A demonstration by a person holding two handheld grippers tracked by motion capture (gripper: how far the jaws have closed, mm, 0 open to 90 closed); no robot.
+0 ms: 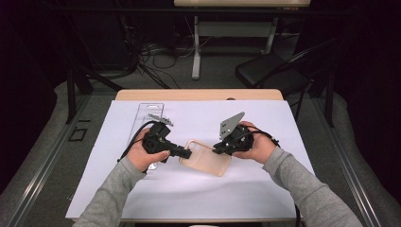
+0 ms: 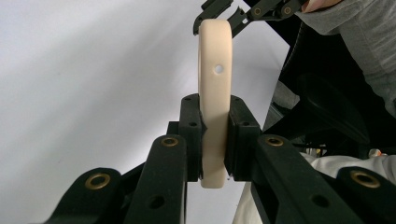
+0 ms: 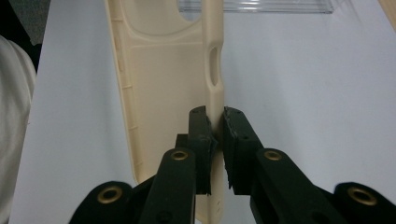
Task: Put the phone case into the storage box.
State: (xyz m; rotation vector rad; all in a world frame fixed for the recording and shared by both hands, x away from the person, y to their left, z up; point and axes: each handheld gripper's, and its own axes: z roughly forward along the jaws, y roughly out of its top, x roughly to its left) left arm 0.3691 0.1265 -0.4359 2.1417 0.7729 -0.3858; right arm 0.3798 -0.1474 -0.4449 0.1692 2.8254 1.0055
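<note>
Dim room, grey floor (image 1: 215, 71). At 12 o'clock: table (image 1: 241, 4) on a white leg, cables (image 1: 156, 52) beneath. At 2 o'clock: black chair (image 1: 272, 71). At 10 o'clock: dark stand (image 1: 75, 80).

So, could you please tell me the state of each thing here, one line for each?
Phone case: cream, empty, held between both grippers above the white sheet, gripped at two edges.
Left gripper: shut on the phone case edge.
Right gripper: shut on the phone case side wall, near a cutout.
Clear plastic package: lying flat on the white sheet, untouched; whether it holds anything is unclear.
</note>
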